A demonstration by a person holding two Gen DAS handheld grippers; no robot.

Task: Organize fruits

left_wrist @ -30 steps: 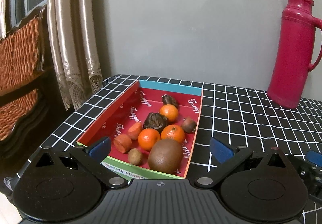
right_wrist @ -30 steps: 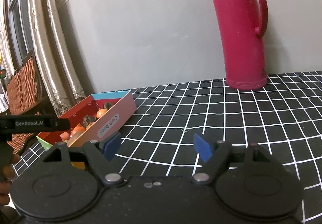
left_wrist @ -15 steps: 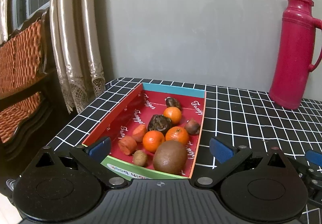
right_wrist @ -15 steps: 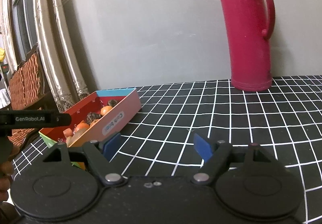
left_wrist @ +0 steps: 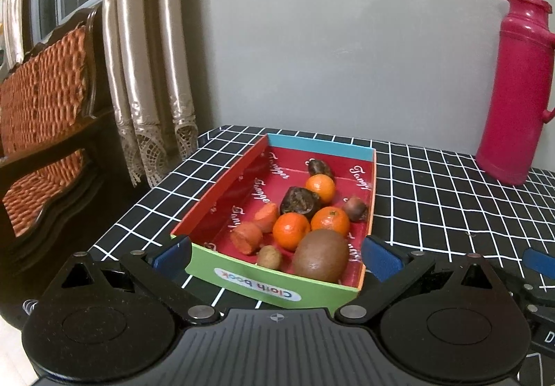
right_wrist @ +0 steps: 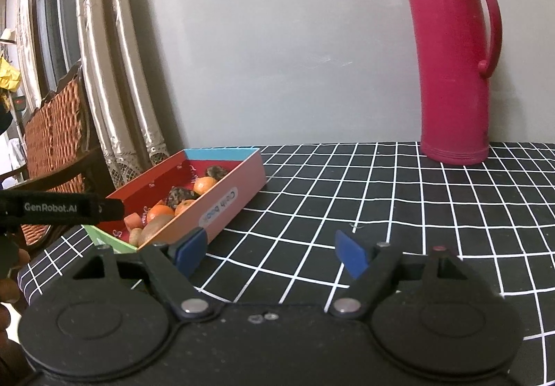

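You look down on a printed cardboard box (left_wrist: 274, 285) with a smooth, faintly glossy red lining, set near the left edge of a black cloth-covered tabletop (left_wrist: 433, 198) gridded with white lines. In it the tangerines (left_wrist: 290, 230) look shiny and finely dimpled, the kiwi (left_wrist: 321, 256) matt and fuzzy, and the dark passion fruit (left_wrist: 300, 200) wrinkled. By the far edge the pink thermos (right_wrist: 451, 74) is smooth, glossy plastic, and beyond the left edge you see satiny curtains (left_wrist: 145, 74) with lace hems and a polished dark-wood chair (left_wrist: 45, 101) with woven upholstery.

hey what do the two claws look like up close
Both the left claw and the right claw are matte black plastic with round disc housings, silver pivot screws and blue pads on the fingertips. A black bar on the left one reads GenRobot.AI.
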